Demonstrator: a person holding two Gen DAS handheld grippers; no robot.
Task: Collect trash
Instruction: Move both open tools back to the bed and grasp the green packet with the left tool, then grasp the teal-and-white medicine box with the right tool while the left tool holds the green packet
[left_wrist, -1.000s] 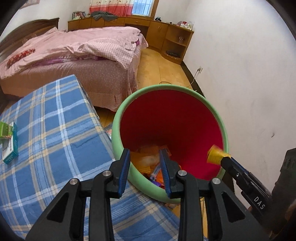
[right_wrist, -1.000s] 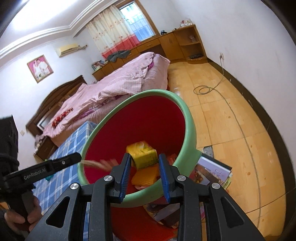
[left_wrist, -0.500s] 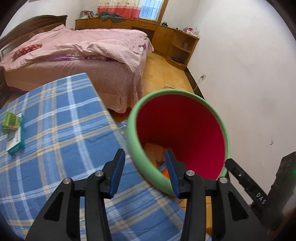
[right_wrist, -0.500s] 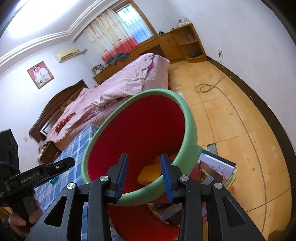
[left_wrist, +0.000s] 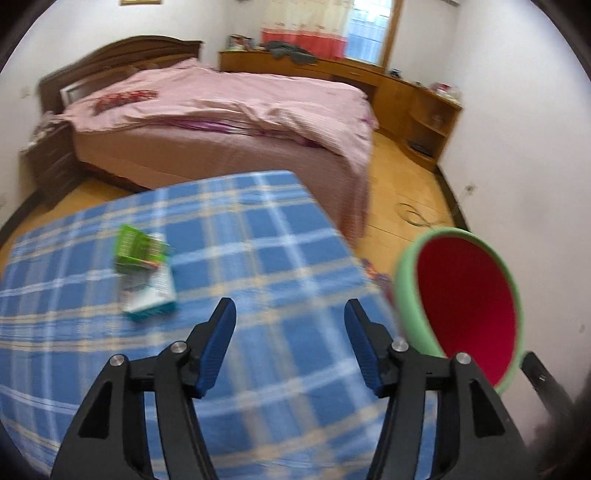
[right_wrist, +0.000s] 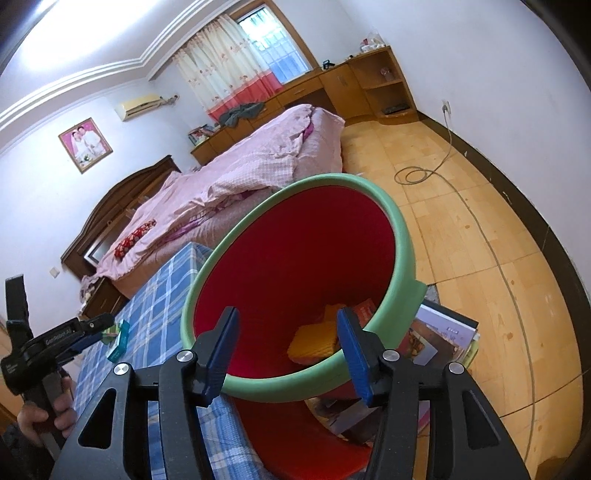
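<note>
Left wrist view is motion-blurred; print on the green packet (left_wrist: 137, 248) and teal box (left_wrist: 150, 291) on the plaid counter (left_wrist: 280, 236) is unreadable. Bin (right_wrist: 400, 236) leans, mouth tipped toward the tongs. Only the right view shows yellow trash (right_wrist: 314, 341) inside. Left tongs (left_wrist: 290, 321) and right tongs (right_wrist: 286, 326) have been spreading, both empty

Pink-quilted bed (left_wrist: 229, 110), wooden cabinets (right_wrist: 354, 85), framed portrait (right_wrist: 85, 144), books (right_wrist: 439, 332)

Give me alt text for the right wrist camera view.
The open, empty right gripper hovers over a red bin with a green rim holding yellow trash, beside a blue plaid table; a pink bed lies behind.
</note>
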